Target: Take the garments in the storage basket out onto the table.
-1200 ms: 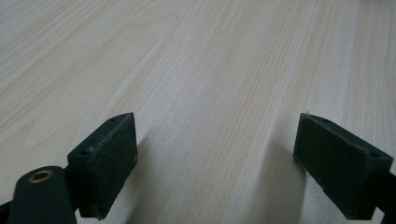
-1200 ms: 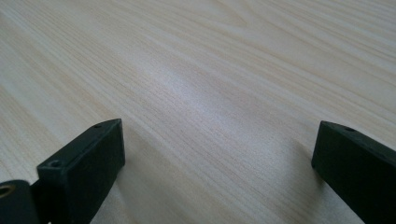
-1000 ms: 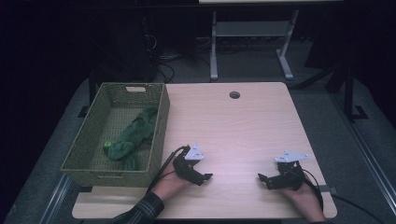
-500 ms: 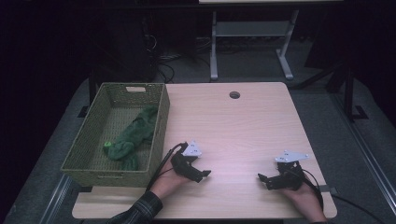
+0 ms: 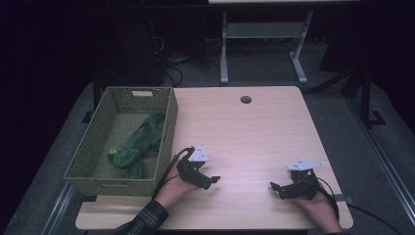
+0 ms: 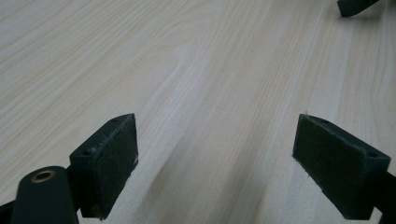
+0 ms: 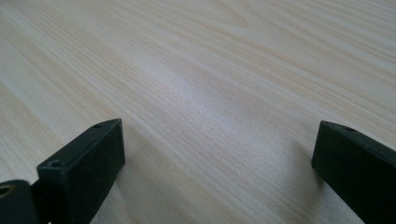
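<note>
Left gripper (image 5: 209,181) low over the bare wood, jaws spread wide, nothing between them. Right gripper (image 5: 277,188) just the same, well apart, facing it.

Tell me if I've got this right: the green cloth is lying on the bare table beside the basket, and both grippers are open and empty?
Not quite. The green cloth lies inside the basket, not on the table beside it, as the high view shows. The rest holds: the left gripper and the right gripper are both open and empty.
</note>
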Motion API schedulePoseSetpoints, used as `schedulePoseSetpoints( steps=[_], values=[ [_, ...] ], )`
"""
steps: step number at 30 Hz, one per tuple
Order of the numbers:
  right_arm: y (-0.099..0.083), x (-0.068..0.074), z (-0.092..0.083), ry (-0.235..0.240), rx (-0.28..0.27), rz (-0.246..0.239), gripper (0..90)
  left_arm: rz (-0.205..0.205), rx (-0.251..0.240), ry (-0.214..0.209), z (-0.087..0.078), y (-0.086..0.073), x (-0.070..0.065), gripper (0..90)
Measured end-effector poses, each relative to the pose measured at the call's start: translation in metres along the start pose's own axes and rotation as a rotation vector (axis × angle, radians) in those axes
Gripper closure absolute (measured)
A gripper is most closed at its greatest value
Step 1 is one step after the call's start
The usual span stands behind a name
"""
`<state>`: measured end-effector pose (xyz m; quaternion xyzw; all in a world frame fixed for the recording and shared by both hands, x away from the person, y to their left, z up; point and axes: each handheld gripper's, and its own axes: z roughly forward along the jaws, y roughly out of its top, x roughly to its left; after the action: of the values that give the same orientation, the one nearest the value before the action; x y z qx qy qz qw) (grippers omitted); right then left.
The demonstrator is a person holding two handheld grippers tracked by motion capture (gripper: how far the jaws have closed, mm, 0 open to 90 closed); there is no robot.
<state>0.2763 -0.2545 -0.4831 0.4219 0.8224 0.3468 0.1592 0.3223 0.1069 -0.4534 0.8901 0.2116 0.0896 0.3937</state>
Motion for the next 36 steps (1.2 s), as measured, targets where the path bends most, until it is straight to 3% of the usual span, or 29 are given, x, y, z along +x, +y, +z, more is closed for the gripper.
schedulePoseSetpoints(
  steps=[8, 13, 36],
  values=[
    [0.000, 0.000, 0.000, 0.000, 0.000, 0.001, 2.3, -0.001, 0.000, 0.005, -0.005, 0.003, 0.003, 13.5],
    [0.000, 0.000, 0.000, 0.000, 0.000, 0.001, 2.3, -0.038, -0.028, -0.011, -0.012, 0.007, 0.004, 13.5],
    [0.000, 0.000, 0.000, 0.000, 0.003, 0.004, 2.3, -0.003, -0.010, -0.030, -0.034, 0.034, 0.005, 13.5]
  ],
)
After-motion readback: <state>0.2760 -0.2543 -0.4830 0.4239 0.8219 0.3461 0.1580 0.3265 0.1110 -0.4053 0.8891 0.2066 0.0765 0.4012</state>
